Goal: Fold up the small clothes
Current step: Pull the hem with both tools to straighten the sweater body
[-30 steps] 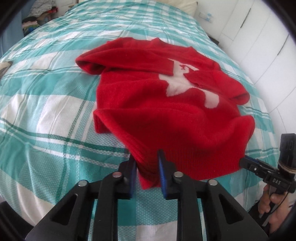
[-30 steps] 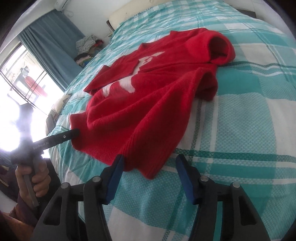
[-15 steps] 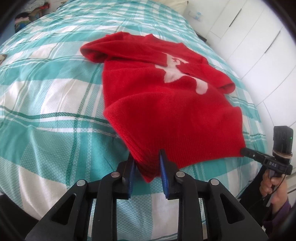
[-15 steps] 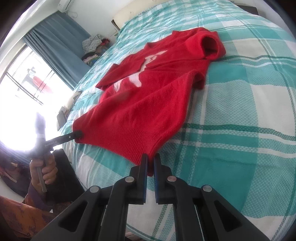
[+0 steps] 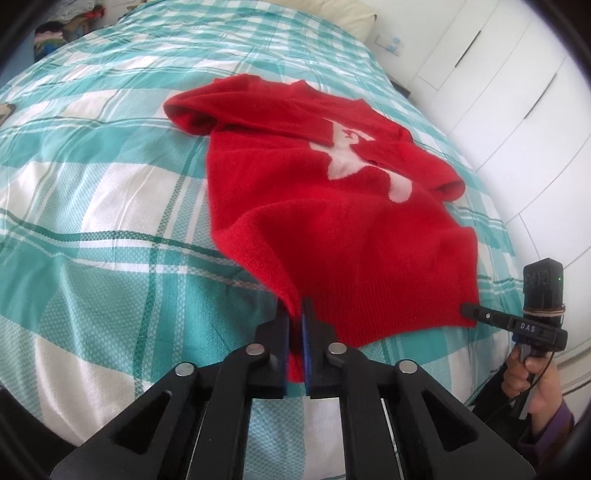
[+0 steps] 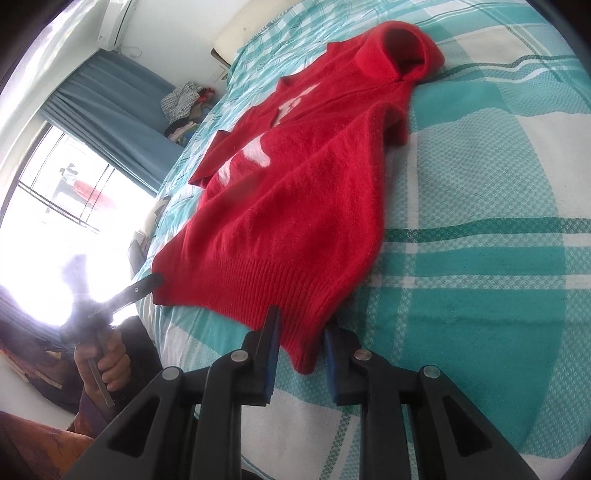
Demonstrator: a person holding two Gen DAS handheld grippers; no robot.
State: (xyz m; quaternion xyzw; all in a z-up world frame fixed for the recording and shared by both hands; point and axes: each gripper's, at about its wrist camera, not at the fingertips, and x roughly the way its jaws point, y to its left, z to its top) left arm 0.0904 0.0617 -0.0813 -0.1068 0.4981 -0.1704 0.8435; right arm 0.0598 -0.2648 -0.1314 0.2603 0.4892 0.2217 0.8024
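A red knitted sweater (image 5: 332, 206) with a white animal figure lies stretched out on the teal checked bed, sleeves folded across its chest. It also shows in the right wrist view (image 6: 295, 192). My left gripper (image 5: 295, 317) is shut on the hem's left corner. My right gripper (image 6: 301, 332) stands open, its jaws either side of the hem's right corner, which lies loose between them. The right gripper also shows in the left wrist view (image 5: 469, 310) at the hem's far corner, and the left gripper shows in the right wrist view (image 6: 155, 282).
The teal and white checked bedspread (image 5: 92, 206) covers the bed. White wardrobe doors (image 5: 517, 92) stand to the right. A blue curtain (image 6: 110, 110), a bright window and a clothes pile (image 6: 184, 103) lie beyond the bed. A pillow (image 5: 351, 18) is at the head.
The sweater was pulled toward the bed's foot and stretched flat. My left jaws closed tight on the hem. My right jaws shut on the hem half a second ago and have now opened.
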